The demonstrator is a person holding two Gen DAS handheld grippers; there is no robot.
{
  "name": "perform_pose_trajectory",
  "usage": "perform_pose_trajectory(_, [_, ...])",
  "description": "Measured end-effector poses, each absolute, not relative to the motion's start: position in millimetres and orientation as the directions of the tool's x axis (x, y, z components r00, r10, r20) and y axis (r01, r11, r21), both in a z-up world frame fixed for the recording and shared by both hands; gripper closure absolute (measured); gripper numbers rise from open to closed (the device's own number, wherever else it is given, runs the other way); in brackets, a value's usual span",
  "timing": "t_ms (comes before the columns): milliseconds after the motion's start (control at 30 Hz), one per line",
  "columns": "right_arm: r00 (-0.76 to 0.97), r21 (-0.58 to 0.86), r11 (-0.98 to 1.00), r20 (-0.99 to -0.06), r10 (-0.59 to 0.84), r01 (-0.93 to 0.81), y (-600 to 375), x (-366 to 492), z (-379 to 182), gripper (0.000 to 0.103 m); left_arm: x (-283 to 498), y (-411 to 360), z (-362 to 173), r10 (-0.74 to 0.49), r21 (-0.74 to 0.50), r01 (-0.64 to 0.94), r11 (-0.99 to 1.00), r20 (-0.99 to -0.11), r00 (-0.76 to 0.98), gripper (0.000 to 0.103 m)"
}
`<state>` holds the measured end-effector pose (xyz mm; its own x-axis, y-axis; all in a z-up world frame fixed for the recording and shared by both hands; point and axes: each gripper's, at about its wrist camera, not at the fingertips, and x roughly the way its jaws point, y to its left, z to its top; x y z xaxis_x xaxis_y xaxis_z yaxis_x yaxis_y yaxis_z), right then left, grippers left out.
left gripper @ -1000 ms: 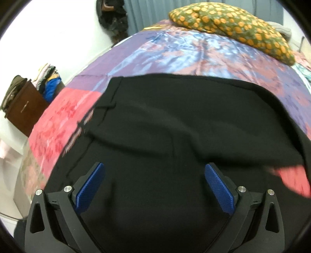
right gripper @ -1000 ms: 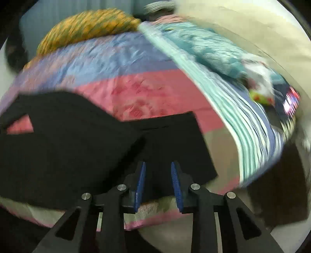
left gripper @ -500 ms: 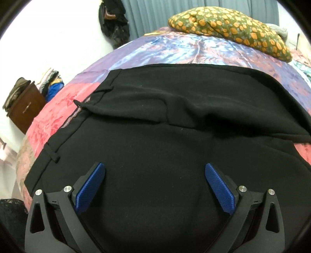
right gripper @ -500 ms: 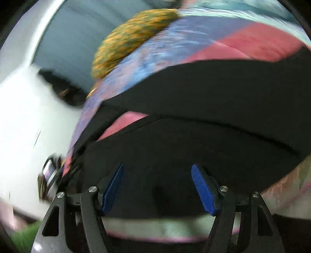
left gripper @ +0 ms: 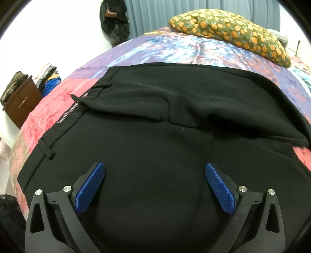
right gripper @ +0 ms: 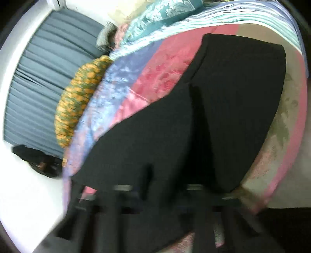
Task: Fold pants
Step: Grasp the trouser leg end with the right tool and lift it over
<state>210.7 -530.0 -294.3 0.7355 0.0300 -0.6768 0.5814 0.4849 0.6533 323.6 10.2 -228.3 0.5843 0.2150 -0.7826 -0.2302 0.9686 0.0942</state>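
Observation:
Black pants lie on a patchwork quilt, waistband with belt loops at the left, one layer folded over the far half. My left gripper hovers just over the near part of the cloth, open wide, with nothing pinched between its blue pads. In the right wrist view the picture is rolled and smeared. The pants run away from my right gripper, which sits low over their dark cloth. Its jaws are closing. The blur hides whether cloth is caught between them.
An orange-spotted green pillow rests at the head of the bed, before a grey curtain. Dark bags hang on the white wall. A brown cabinet piled with clothes stands left of the bed. Teal striped bedding lies beyond the quilt.
The left gripper sank closer to the pants, then held still. The far layer settled flat. The right view rolled sharply; its jaws went from narrow to wide apart, then blurred low over the cloth.

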Motion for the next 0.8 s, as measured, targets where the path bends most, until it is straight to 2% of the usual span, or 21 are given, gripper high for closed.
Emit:
perform_pose_trajectory(67, [0.743,0.643,0.514,-0.669,0.016,0.567,-528.8,214.4,-281.7,0.086,326.6,13.2,-225.6,0.197,0.077,-0.232,0.97,-0.809,0.555,0.0])
perform_pose_trajectory(133, [0.791,0.653,0.571,-0.612,0.012,0.497,-530.7,209.0,-254.9,0.086,330.7,17.1,-219.8,0.152,0.045,-0.223,0.974,-0.859,0.49,0.001])
perform_pose_trajectory(200, [0.832,0.634,0.647,-0.554,0.0,0.423,-527.0,203.9,-220.5,0.086,340.9,19.5,-205.6,0.007,-0.085,-0.189,0.978,-0.897,0.442,0.001])
perform_pose_trajectory(233, [0.844,0.623,0.672,-0.537,-0.003,0.399,-524.6,201.5,-209.2,0.086,348.8,18.5,-194.6,-0.075,-0.167,-0.169,0.971,-0.89,0.45,0.001])
perform_pose_trajectory(333, [0.877,0.59,0.741,-0.481,0.003,0.321,-517.5,197.0,-176.2,0.086,387.3,6.1,-171.0,-0.223,-0.313,-0.133,0.94,-0.864,0.452,0.001])
perform_pose_trajectory(433, [0.894,0.582,0.767,-0.448,0.027,0.268,-513.3,195.1,-155.3,0.086,439.3,-8.5,-170.9,-0.369,-0.457,-0.144,0.878,-0.837,0.405,0.001])
perform_pose_trajectory(600, [0.91,0.593,0.78,-0.407,0.076,0.2,-517.7,185.2,-132.1,0.086,505.2,-16.9,-195.6,-0.416,-0.528,-0.281,0.801,-0.829,0.373,0.001])
perform_pose_trajectory(733, [0.917,0.599,0.784,-0.385,0.105,0.162,-525.3,169.7,-119.5,0.086,525.6,-18.0,-208.1,-0.408,-0.542,-0.354,0.762,-0.827,0.387,0.002])
perform_pose_trajectory(767, [0.918,0.601,0.784,-0.382,0.11,0.156,-526.4,164.1,-116.0,0.086,527.9,-15.1,-209.1,-0.4,-0.541,-0.361,0.76,-0.826,0.398,0.004])
perform_pose_trajectory(800, [0.917,0.607,0.781,-0.38,0.12,0.149,-529.6,158.8,-115.4,0.086,528.4,-13.3,-209.8,-0.391,-0.535,-0.364,0.762,-0.829,0.401,0.019])
